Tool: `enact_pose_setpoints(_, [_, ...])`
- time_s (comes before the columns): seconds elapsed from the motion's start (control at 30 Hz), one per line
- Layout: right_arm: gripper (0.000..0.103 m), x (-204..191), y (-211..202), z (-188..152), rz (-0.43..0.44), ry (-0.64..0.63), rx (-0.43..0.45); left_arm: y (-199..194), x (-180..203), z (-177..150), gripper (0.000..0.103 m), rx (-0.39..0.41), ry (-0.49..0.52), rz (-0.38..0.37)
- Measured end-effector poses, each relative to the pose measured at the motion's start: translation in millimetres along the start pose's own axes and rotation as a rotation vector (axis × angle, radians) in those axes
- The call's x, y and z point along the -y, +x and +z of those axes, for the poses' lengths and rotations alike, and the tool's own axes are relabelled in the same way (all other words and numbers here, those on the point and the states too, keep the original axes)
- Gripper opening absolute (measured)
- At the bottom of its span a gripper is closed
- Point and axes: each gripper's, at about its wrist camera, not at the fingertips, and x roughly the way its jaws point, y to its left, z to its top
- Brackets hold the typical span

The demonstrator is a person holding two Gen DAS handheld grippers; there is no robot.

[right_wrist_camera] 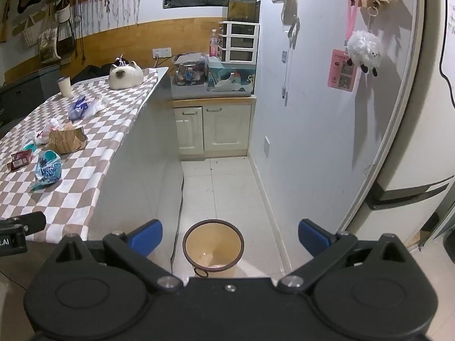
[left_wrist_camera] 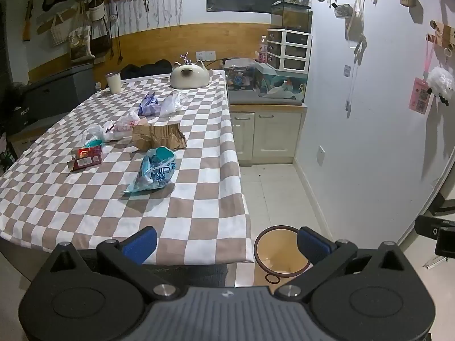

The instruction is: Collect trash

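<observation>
Trash lies on the checkered table (left_wrist_camera: 199, 199): a blue plastic bag (left_wrist_camera: 155, 170), a torn brown paper bag (left_wrist_camera: 159, 139), a red carton (left_wrist_camera: 85, 157), white plastic bags (left_wrist_camera: 113, 128) and a purple and clear wrapper (left_wrist_camera: 162, 103). A yellow bin (left_wrist_camera: 281, 255) with a dark rim stands on the floor beside the table's near corner. My left gripper (left_wrist_camera: 227, 244) hangs open over the table's near edge, holding nothing. My right gripper (right_wrist_camera: 230, 240) is open and empty above the bin (right_wrist_camera: 213, 244). The blue bag (right_wrist_camera: 48, 170) and paper bag (right_wrist_camera: 66, 140) also show at the left of the right wrist view.
A cat-shaped ceramic pot (left_wrist_camera: 189, 75) and a white cup (left_wrist_camera: 113, 82) stand at the table's far end. A cream cabinet (right_wrist_camera: 216, 128) with a cluttered top closes the aisle. A fridge (right_wrist_camera: 412, 142) is on the right. A black cable (right_wrist_camera: 177, 213) runs along the floor.
</observation>
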Motion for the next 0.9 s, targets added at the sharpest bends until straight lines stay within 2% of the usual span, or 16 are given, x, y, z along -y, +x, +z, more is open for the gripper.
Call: enact_pose_setpoints(0.9, [0.103,0.3,-0.7,1.4,-0.002,-0.001,0.008,0.0,0.1,-0.1,0.103,0.005,0.003,0.004])
